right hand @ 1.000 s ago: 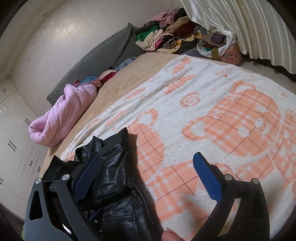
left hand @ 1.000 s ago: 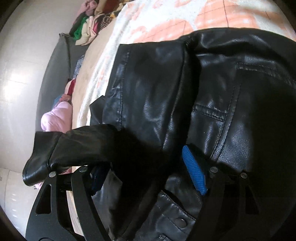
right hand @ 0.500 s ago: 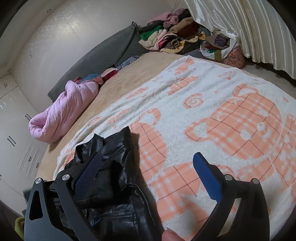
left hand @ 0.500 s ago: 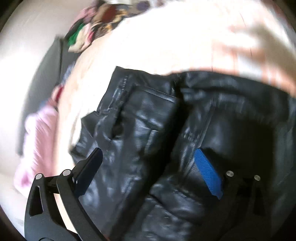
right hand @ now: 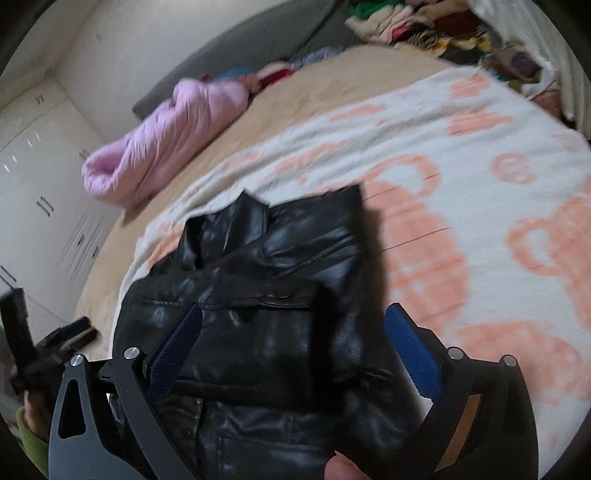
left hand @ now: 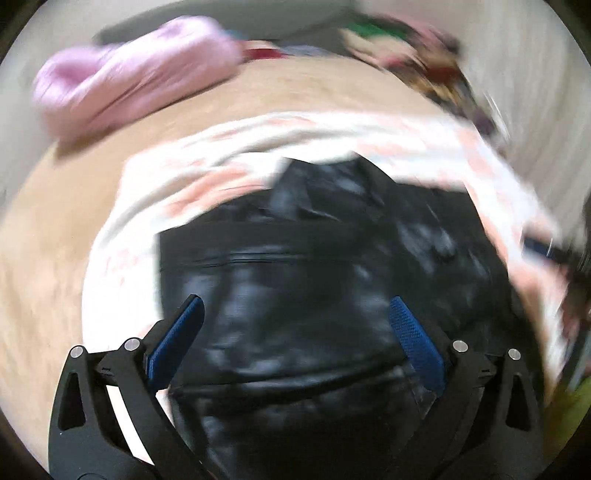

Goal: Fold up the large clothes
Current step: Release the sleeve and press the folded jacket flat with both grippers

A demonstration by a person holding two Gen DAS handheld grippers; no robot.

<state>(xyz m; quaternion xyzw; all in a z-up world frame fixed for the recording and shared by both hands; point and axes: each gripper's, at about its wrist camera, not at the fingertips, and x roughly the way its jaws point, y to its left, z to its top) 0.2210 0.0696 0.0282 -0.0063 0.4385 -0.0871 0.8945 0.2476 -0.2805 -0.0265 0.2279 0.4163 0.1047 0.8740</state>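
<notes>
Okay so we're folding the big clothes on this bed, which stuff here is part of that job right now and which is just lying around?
Part of the job:
- black leather jacket
- left gripper, open
- right gripper, open

Just lying about:
- pink quilted bundle
- pile of mixed clothes
- white and orange blanket, under the jacket

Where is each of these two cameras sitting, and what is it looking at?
Left wrist: sits on the left hand-held gripper, looking down on the black leather jacket; both blue-padded fingers show, wide apart.
Right wrist: sits on the right hand-held gripper, facing across the bed's patterned blanket; its fingers, a fingertip and a green sleeve show.
Shared: the jacket, the blanket, the pink quilt.
</notes>
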